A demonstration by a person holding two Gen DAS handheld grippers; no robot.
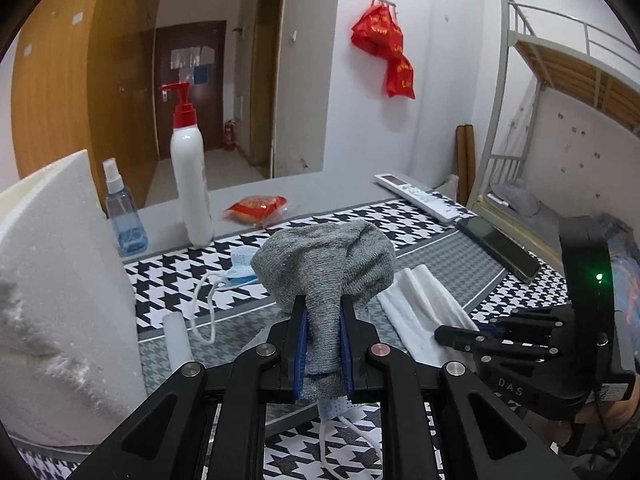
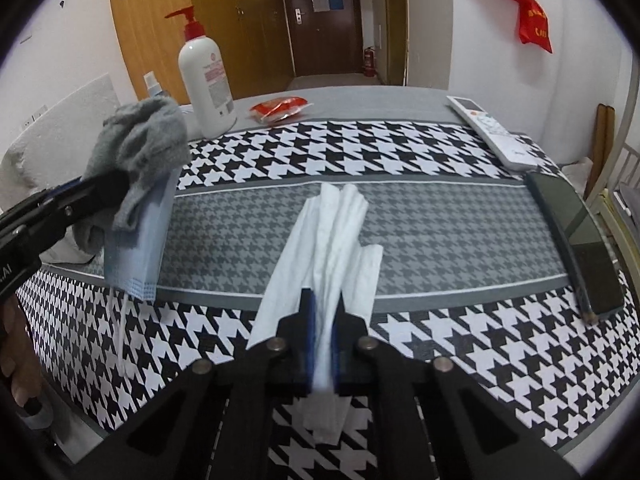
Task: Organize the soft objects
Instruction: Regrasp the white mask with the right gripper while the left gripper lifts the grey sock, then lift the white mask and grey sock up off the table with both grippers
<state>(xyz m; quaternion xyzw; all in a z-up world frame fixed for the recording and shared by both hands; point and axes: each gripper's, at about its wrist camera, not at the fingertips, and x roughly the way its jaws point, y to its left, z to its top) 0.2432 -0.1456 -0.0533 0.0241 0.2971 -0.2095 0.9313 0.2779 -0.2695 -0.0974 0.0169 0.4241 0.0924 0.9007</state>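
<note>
While the left gripper (image 1: 323,322) clamps grey sock (image 1: 324,268) and mask (image 2: 134,236), right gripper (image 2: 323,320) pinches the white cloth (image 2: 332,232); lift straight toward twelve o'clock.

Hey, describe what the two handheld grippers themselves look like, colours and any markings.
Both grippers, the left gripper and the right gripper, are black linkage frames with silver rivets and blue pads. The right one's body carries a green light and white lettering.

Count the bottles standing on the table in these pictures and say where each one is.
2. The tall white pump bottle stands at the far left of the table; the small blue spray bottle stands just left of it, beside the white foam block. Others may be hidden.
</note>
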